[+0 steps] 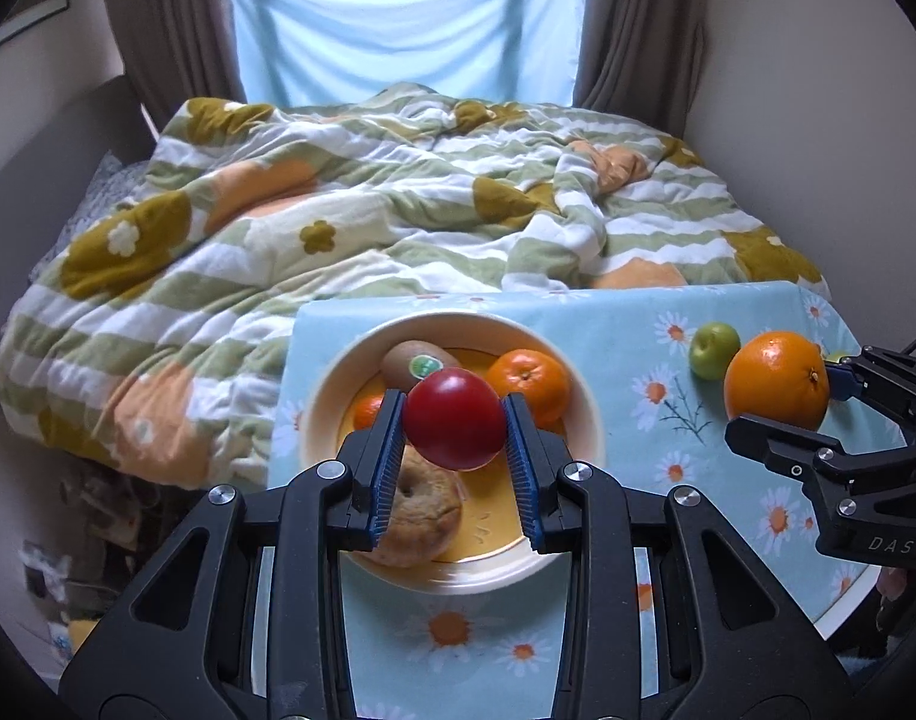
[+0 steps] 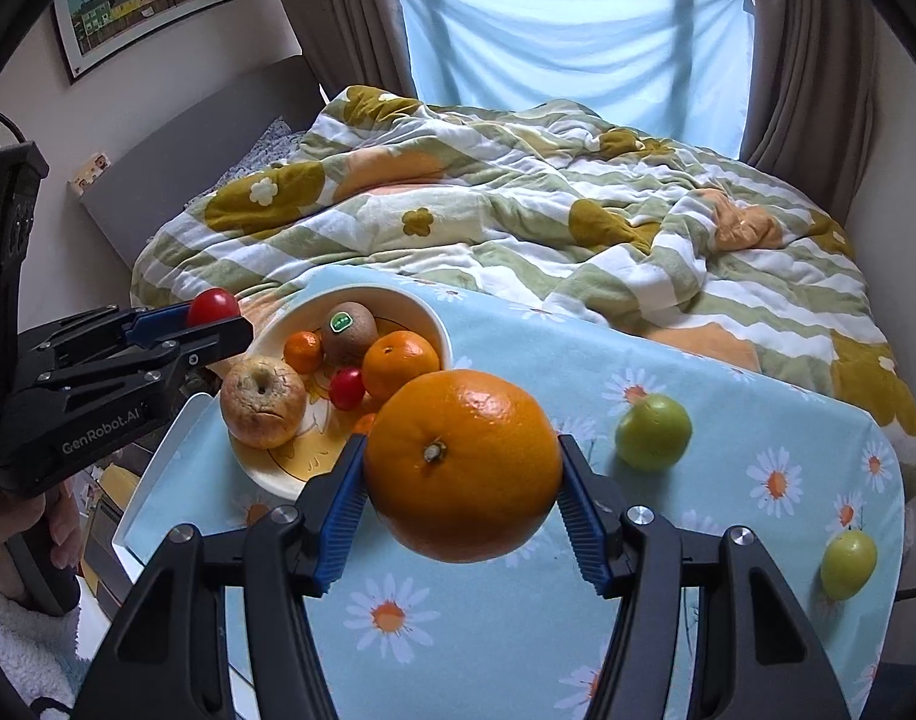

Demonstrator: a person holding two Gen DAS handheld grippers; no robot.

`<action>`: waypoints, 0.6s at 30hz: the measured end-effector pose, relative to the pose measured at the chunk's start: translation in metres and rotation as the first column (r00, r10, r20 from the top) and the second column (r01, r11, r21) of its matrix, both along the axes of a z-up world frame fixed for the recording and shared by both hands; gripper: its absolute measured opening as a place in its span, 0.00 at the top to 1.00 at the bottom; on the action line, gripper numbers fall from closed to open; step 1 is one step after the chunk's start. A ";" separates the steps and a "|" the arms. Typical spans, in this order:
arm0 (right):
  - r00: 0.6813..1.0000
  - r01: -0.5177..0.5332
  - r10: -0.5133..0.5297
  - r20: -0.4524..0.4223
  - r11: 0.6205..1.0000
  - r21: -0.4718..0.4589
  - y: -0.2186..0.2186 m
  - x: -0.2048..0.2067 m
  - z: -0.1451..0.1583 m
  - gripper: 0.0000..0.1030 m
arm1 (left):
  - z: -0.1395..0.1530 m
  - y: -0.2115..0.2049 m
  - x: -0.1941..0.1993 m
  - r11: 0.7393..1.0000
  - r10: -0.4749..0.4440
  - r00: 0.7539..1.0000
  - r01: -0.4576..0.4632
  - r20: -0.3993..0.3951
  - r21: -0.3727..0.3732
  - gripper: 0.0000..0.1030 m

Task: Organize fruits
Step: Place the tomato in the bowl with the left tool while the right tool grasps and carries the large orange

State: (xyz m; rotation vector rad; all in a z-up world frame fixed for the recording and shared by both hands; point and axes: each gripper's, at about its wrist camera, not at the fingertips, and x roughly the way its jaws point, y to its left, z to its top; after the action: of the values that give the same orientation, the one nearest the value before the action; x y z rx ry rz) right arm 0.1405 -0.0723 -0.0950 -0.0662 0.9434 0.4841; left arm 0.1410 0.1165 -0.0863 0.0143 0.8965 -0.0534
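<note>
My left gripper [image 1: 455,423] is shut on a small red fruit [image 1: 455,420] and holds it above the cream bowl [image 1: 584,396]. The bowl holds a kiwi [image 1: 416,363], a mandarin [image 1: 529,381], a wrinkled apple [image 1: 425,510] and, in the right wrist view, a second small red fruit [image 2: 346,387]. My right gripper [image 2: 461,480] is shut on a large orange [image 2: 463,465], held above the table just right of the bowl [image 2: 440,330]. Two small green fruits [image 2: 653,432] [image 2: 848,564] lie on the daisy tablecloth to the right.
The small table [image 2: 728,450] with a light blue daisy cloth stands against a bed with a rumpled flowered blanket [image 1: 368,210]. The table's left edge [image 2: 158,480] drops to the floor. Curtains and a blue sheet hang behind the bed.
</note>
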 end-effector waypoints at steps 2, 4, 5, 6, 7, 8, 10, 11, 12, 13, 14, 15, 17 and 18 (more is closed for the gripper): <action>1.000 0.010 -0.010 -0.006 1.000 0.005 0.010 0.003 -0.004 0.46 | -0.006 0.014 0.008 1.000 -0.005 1.000 0.005 -0.011 0.001 0.62; 1.000 0.022 -0.022 -0.015 1.000 0.006 0.021 0.006 -0.008 0.46 | -0.013 0.027 0.016 1.000 -0.012 1.000 0.012 -0.023 0.001 0.62; 0.999 0.028 -0.028 -0.020 1.000 0.007 0.025 0.008 -0.010 0.46 | -0.016 0.032 0.020 1.000 -0.016 0.999 0.016 -0.030 0.003 0.62; 0.999 0.034 -0.033 -0.025 0.999 0.008 0.030 0.010 -0.012 0.46 | -0.020 0.037 0.024 1.000 -0.021 0.999 0.021 -0.035 0.004 0.62; 0.999 0.039 -0.038 -0.029 0.999 0.008 0.034 0.011 -0.015 0.46 | -0.024 0.042 0.028 1.000 -0.026 0.999 0.026 -0.041 0.005 0.62; 0.999 0.043 -0.042 -0.033 0.999 0.007 0.037 0.012 -0.016 0.46 | -0.028 0.046 0.031 0.999 -0.031 0.998 0.031 -0.047 0.004 0.62; 0.998 0.050 -0.049 -0.038 0.999 0.005 0.044 0.014 -0.019 0.46 | -0.036 0.054 0.040 0.999 -0.042 0.997 0.042 -0.059 0.000 0.62; 0.998 0.053 -0.053 -0.039 0.999 0.002 0.047 0.014 -0.021 0.46 | -0.040 0.058 0.044 0.999 -0.048 0.997 0.048 -0.067 -0.004 0.62; 0.998 0.058 -0.058 -0.040 0.998 -0.003 0.050 0.015 -0.023 0.46 | -0.045 0.060 0.047 0.999 -0.053 0.996 0.052 -0.075 -0.011 0.62; 0.997 0.064 -0.064 -0.041 0.998 -0.007 0.052 0.015 -0.025 0.46 | -0.049 0.063 0.050 0.998 -0.059 0.995 0.058 -0.082 -0.020 0.62; 0.997 0.071 -0.072 -0.043 0.997 -0.009 0.054 0.016 -0.026 0.46 | -0.052 0.065 0.053 0.997 -0.068 0.994 0.065 -0.087 -0.029 0.62; 0.996 0.079 -0.079 -0.045 0.997 -0.010 0.056 0.017 -0.027 0.46 | -0.056 0.067 0.056 0.997 -0.076 0.993 0.073 -0.091 -0.032 0.62; 0.994 0.097 -0.098 -0.049 0.995 -0.010 0.057 0.017 -0.029 0.46 | -0.062 0.068 0.062 0.995 -0.097 0.990 0.093 -0.099 -0.035 0.62; 0.993 0.107 -0.107 -0.051 0.994 -0.009 0.058 0.017 -0.030 0.46 | -0.064 0.068 0.065 0.994 -0.107 0.989 0.104 -0.102 -0.036 0.62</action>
State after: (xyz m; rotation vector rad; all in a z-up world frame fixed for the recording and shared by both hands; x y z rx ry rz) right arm 0.1579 -0.0145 -0.1249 -0.0091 0.9941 0.3851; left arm 0.2060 0.1840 -0.1504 0.0306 0.9989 -0.1683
